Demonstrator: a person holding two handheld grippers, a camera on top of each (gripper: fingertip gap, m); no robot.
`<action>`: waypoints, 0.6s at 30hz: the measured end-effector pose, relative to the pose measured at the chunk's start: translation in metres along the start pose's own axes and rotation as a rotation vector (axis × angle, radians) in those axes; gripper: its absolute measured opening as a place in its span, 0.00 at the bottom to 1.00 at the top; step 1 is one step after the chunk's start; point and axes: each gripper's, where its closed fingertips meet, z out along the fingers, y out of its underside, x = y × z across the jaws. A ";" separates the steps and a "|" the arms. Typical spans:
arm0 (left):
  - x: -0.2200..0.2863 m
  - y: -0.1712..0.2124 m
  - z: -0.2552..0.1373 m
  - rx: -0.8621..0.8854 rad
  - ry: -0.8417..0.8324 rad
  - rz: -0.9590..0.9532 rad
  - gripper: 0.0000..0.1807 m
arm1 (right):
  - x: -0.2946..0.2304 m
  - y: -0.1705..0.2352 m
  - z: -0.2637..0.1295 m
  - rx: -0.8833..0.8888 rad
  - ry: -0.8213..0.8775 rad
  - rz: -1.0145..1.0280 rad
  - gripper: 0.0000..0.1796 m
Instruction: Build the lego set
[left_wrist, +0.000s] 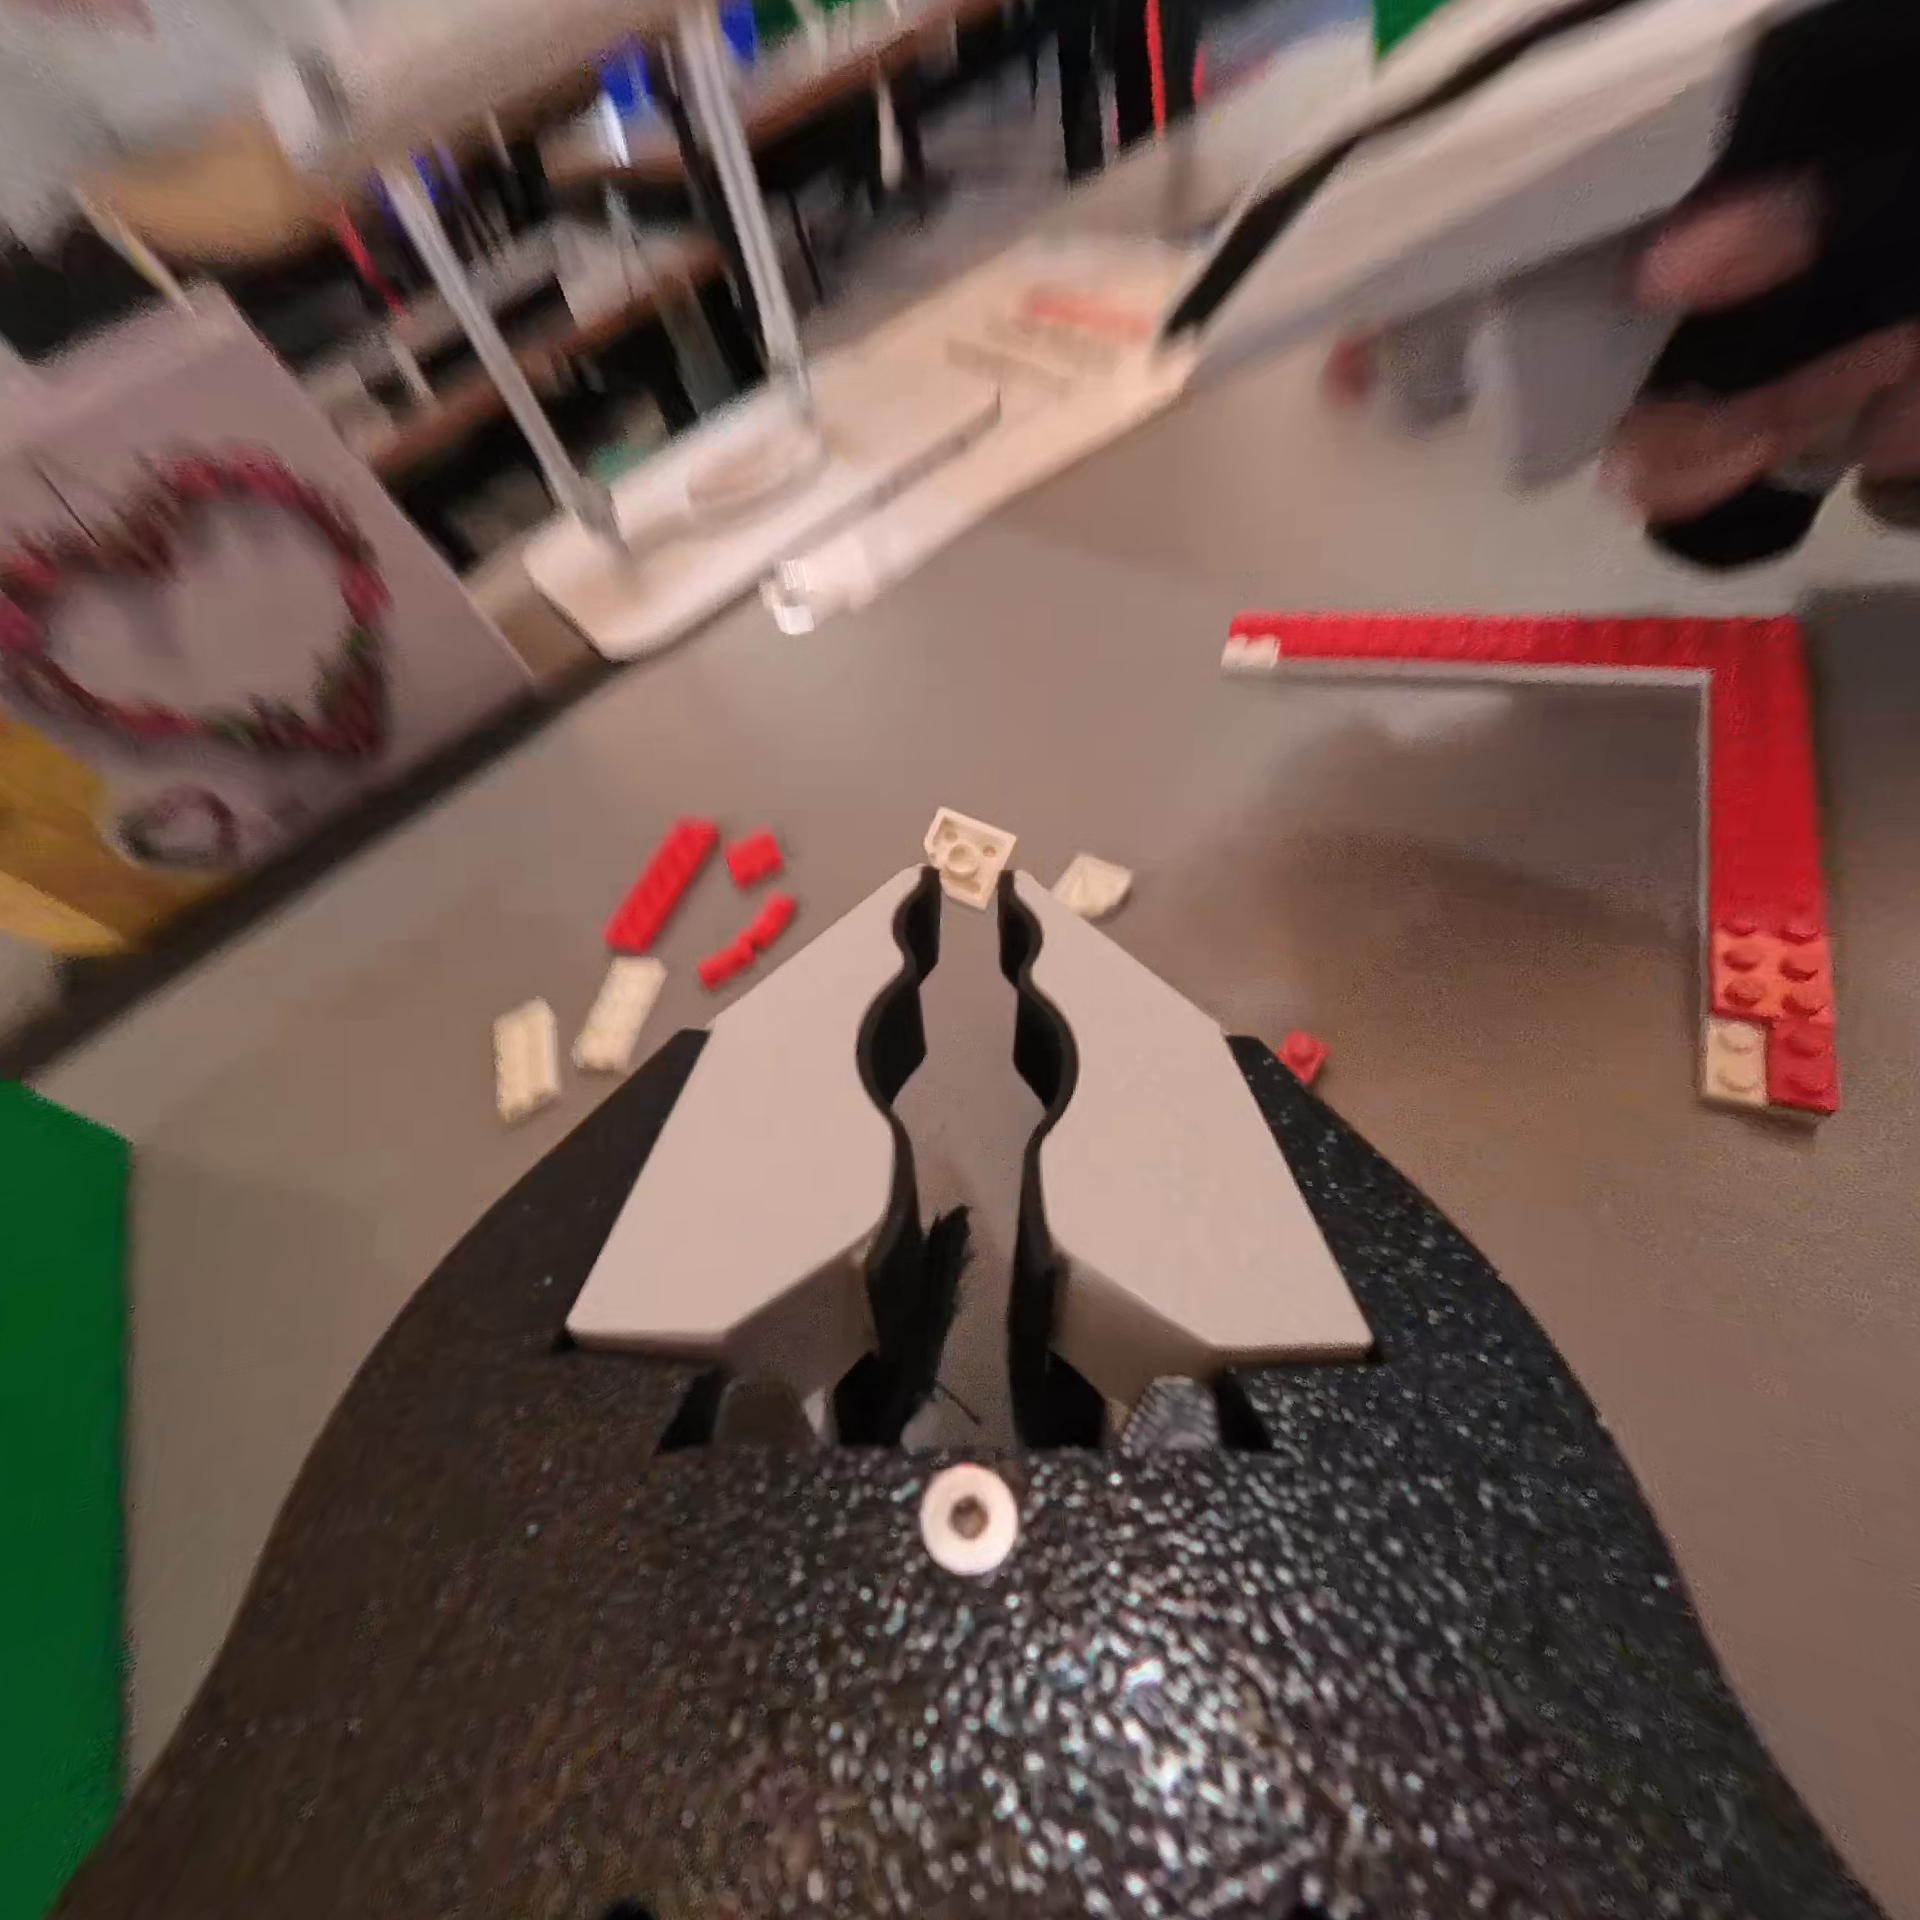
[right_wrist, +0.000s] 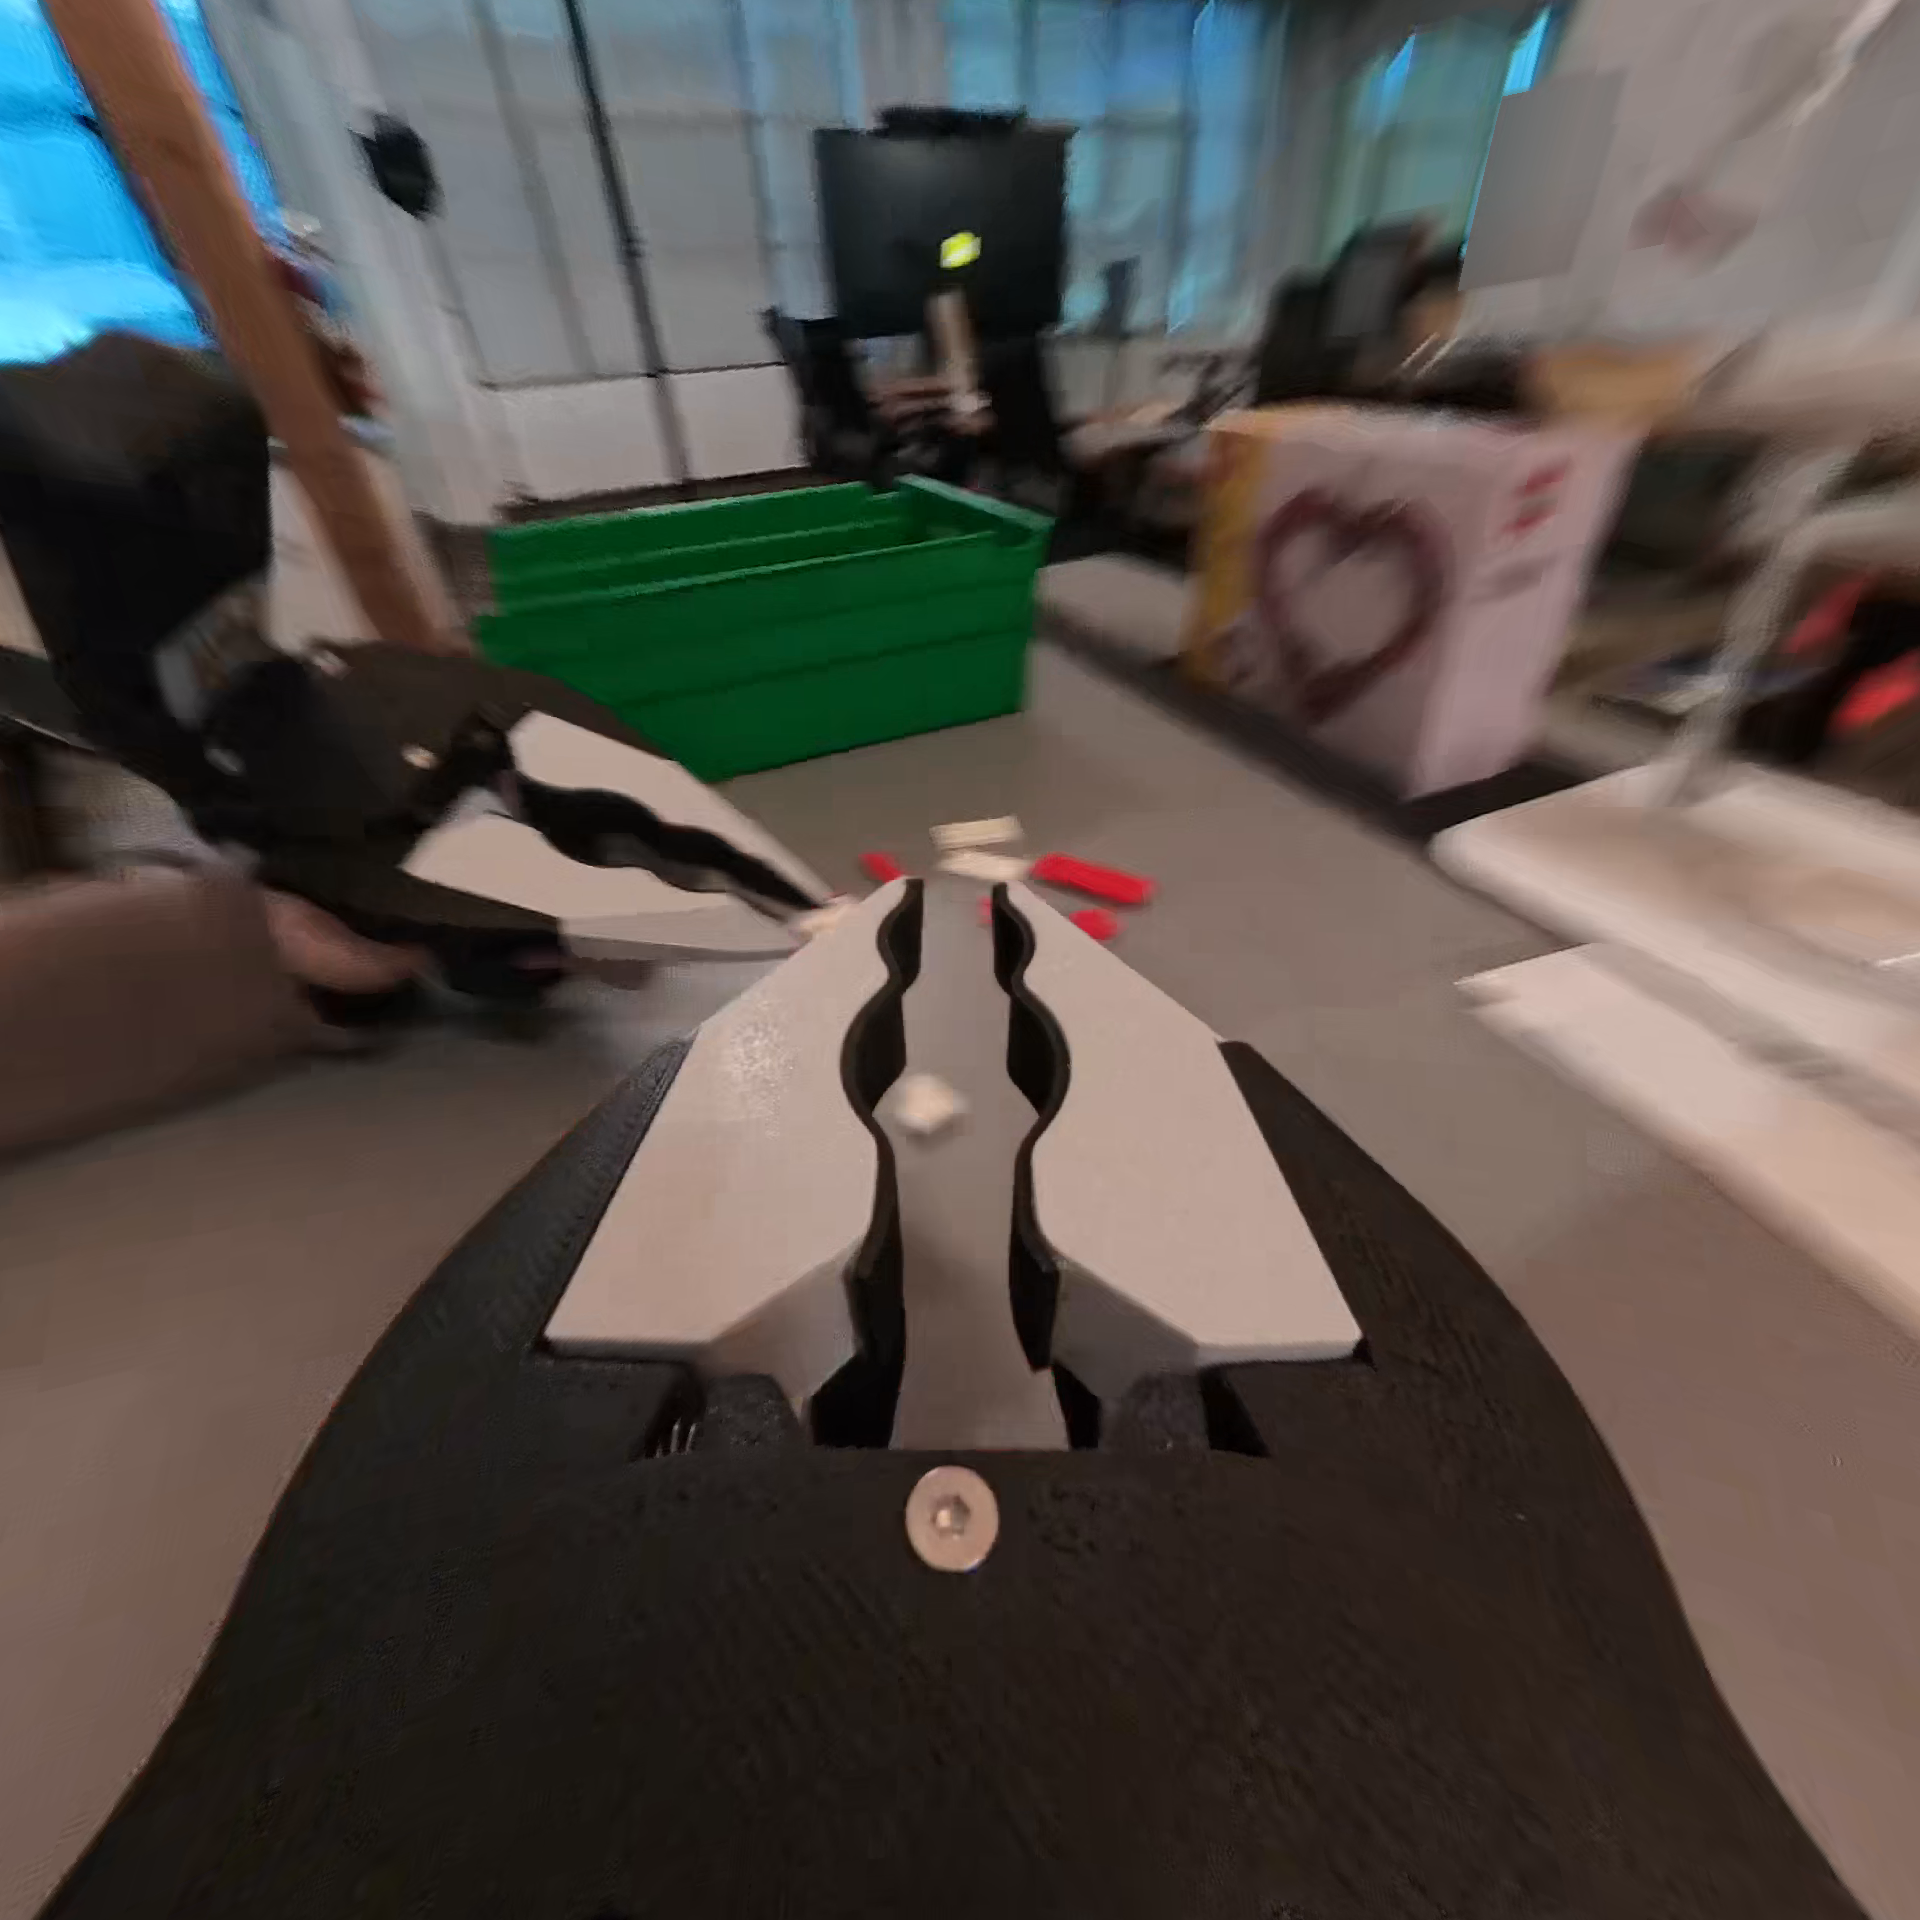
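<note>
1. Pinching a small tan plate (left_wrist: 968, 858) underside-up at its very tips, our left gripper (left_wrist: 970, 891) holds it above the grey table (left_wrist: 1351, 1351); the jaws are pressed onto the piece.
2. Our right gripper (right_wrist: 957, 896) carries nothing we can see; its jaws stand a narrow gap apart, with table showing between them.
3. We judge the build only partly done: a red L-shaped frame (left_wrist: 1756, 790) lies flat, well to the right, with one tan plate (left_wrist: 1737, 1062) set at its near end. Most of the shape on the heart-pictured box (left_wrist: 208, 623) is yet to come.
4. Loose pieces we count in the left wrist view: four red ones left of the fingertips, including a long red plate (left_wrist: 662, 883); one more red stud piece (left_wrist: 1303, 1056) by the right finger; three tan ones on the table, two at left and one (left_wrist: 1091, 883) just right of the held plate.
5. Farther out stand green bins (right_wrist: 769, 623), stacked; blur hides how many.
</note>
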 end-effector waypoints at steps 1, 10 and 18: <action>0.001 -0.013 -0.004 0.071 -0.028 0.054 0.05 | -0.012 0.003 0.009 -0.021 -0.073 0.124 0.07; 0.021 -0.055 -0.024 0.304 -0.090 0.285 0.05 | -0.054 0.000 0.026 -0.006 -0.347 0.582 0.08; 0.026 -0.052 -0.021 0.294 -0.043 0.302 0.05 | -0.059 0.004 0.025 -0.028 -0.390 0.536 0.01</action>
